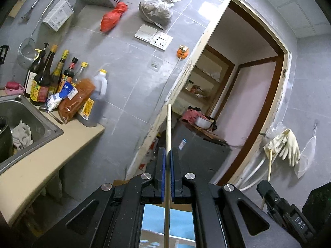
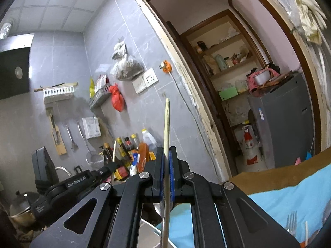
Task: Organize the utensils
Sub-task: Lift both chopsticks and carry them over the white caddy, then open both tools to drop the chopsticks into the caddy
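A: Each hand has one chopstick. The left gripper (image 1: 168, 157) has its jaws pinched tight on a pale wooden chopstick (image 1: 168, 136), gripped low on the shaft, so a long length sticks out ahead of the blue pads (image 1: 163, 173) towards the doorway (image 1: 244, 95). The right gripper (image 2: 166, 157) is the same, jaws closed on its own chopstick (image 2: 166, 124).

B: Where are they relative to that doorway?

A: Both sticks are up in the air, nothing under them touching. In the left wrist view the tip shows against the door frame; in the right wrist view it shows against the tiled wall just left of the frame. The bottles (image 1: 53, 76) on the counter (image 1: 41, 157) are well left of the doorway, beside the sink (image 1: 26, 119).

B: So what could go wrong?

A: I'd judge the main one is pivoting. A thin round stick held at one narrow spot can swing between the pads if the hand turns sharply, and then it arrives crooked or slides out.

B: And the two together?

A: The right gripper's body already shows at the edge of the left wrist view, so they're near each other. Swinging them across could knock the sticks together, or catch a tip on the bottles

B: Anything left to sort?

A: A fork (image 2: 290, 221) lies on the blue cloth (image 2: 289, 196), right of the doorway
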Demonstrator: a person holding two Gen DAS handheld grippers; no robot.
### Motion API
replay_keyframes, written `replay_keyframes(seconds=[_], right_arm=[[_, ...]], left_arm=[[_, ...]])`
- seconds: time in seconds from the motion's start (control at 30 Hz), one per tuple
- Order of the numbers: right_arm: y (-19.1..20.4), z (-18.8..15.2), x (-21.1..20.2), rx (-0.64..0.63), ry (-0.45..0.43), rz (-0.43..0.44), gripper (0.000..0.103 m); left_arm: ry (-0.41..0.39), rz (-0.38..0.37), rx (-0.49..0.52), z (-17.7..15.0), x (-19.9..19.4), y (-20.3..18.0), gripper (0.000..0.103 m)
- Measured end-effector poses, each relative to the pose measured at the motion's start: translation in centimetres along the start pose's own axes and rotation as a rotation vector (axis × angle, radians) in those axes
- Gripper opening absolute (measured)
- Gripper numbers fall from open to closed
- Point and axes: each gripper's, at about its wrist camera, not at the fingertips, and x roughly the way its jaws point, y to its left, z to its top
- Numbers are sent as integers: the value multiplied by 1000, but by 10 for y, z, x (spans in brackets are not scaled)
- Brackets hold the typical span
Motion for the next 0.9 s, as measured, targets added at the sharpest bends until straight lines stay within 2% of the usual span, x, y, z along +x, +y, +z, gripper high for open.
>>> replay_keyframes(seconds=[0.33,0.47,0.77,0.9], right_arm=[[5,-20,2,-61,1,-5,3],[9,-26,2,-103,5,-10,3],[12,-34,-3,-134,54,-24,5],[10,-34,-8,-127,71,-29,10]], left_arm=[[-103,34,83,-23,-14,-7,2],[-120,46,123,-32,-15,-12,2],[-43,43,184,-50,-20,-17,2],[5,43,195,-57,-23,-17,3]])
